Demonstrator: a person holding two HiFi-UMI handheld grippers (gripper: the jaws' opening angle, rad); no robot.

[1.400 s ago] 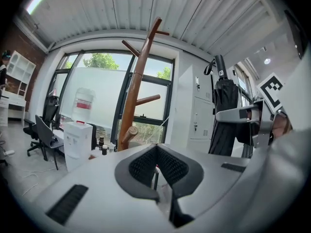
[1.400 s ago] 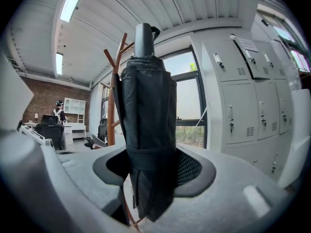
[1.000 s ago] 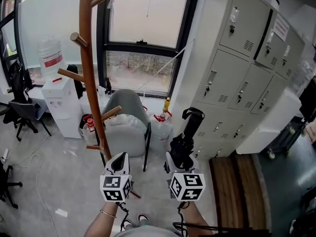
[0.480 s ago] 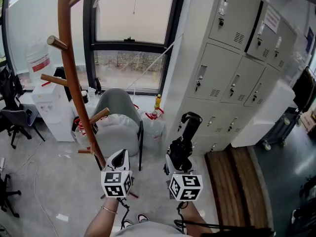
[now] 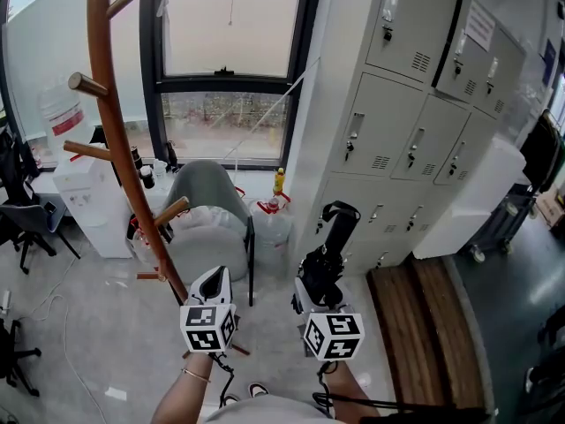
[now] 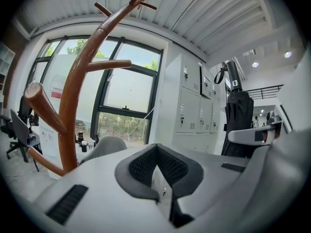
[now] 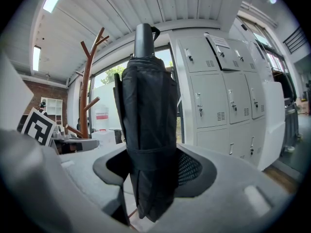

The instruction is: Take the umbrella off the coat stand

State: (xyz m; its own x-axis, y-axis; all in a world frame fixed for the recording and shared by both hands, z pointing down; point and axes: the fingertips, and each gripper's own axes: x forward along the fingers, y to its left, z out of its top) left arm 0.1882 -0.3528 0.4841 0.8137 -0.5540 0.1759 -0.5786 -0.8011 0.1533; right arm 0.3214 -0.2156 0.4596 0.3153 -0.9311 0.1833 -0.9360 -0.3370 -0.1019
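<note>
Hidden: folded black fabric umbrella [image 5: 332,241] lower end behind right gripper [image 5: 320,288]; brown wooden coat stand [image 5: 115,140] top cut off | Grip: right gripper clamps upright umbrella, apart from stand; left gripper [image 5: 210,286] pads together, empty | Room: grey floor [image 5: 88,325], pale metal lockers [image 5: 415,104]

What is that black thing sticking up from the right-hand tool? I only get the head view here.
Observer: A folded black umbrella. The right gripper view shows the right gripper with its jaws clamped on the umbrella's folds.
Operator: And is the left-hand tool holding anything?
Observer: No. The left gripper view shows the left gripper with its jaws closed together and nothing between them.
</note>
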